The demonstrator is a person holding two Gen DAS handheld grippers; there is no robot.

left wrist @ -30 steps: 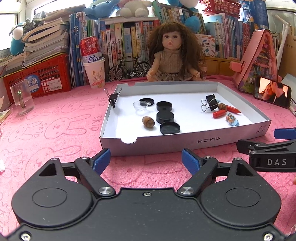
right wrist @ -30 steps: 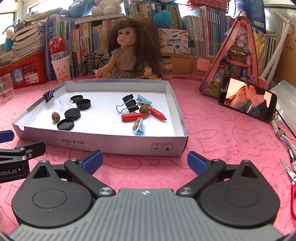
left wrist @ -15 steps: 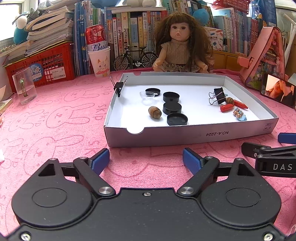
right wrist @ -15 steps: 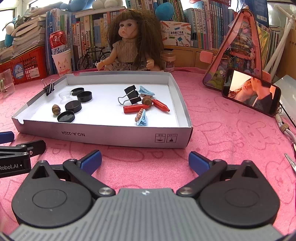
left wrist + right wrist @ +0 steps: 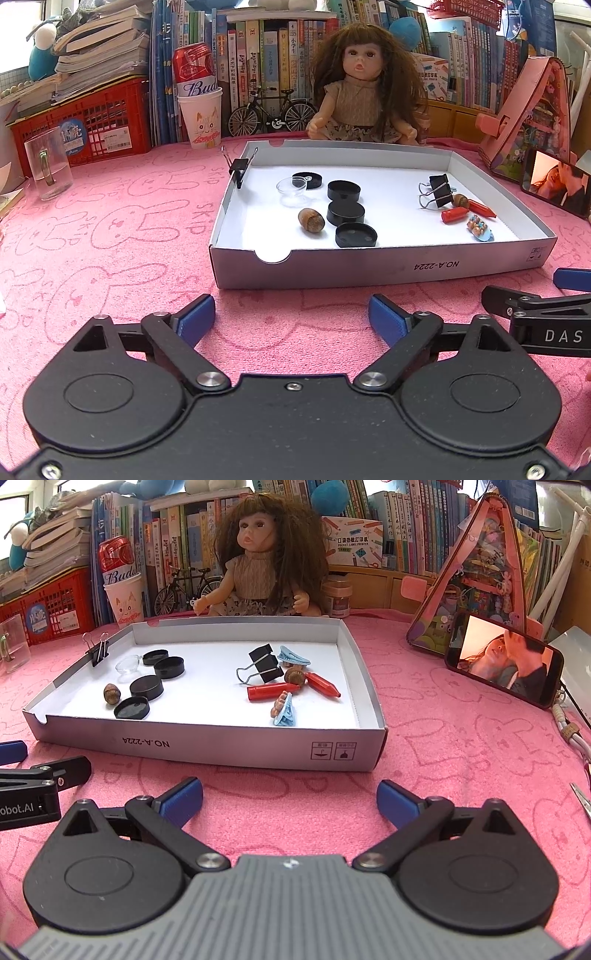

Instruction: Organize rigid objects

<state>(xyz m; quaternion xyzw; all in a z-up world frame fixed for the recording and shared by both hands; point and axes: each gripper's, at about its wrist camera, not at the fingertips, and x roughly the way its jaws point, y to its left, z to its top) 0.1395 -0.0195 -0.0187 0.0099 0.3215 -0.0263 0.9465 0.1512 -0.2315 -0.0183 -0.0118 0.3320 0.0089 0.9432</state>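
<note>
Both grippers, left gripper (image 5: 291, 314) and right gripper (image 5: 290, 799), spread wide, holding nothing; small items sit inside the tray (image 5: 207, 734) at twelve o'clock, loosely grouped, sorting stage unclear.

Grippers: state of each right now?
Left gripper: open, holding nothing, over the pink cloth.
Right gripper: open, holding nothing.

Doll (image 5: 364, 88), phone (image 5: 504, 659), beer can (image 5: 194, 68).
</note>
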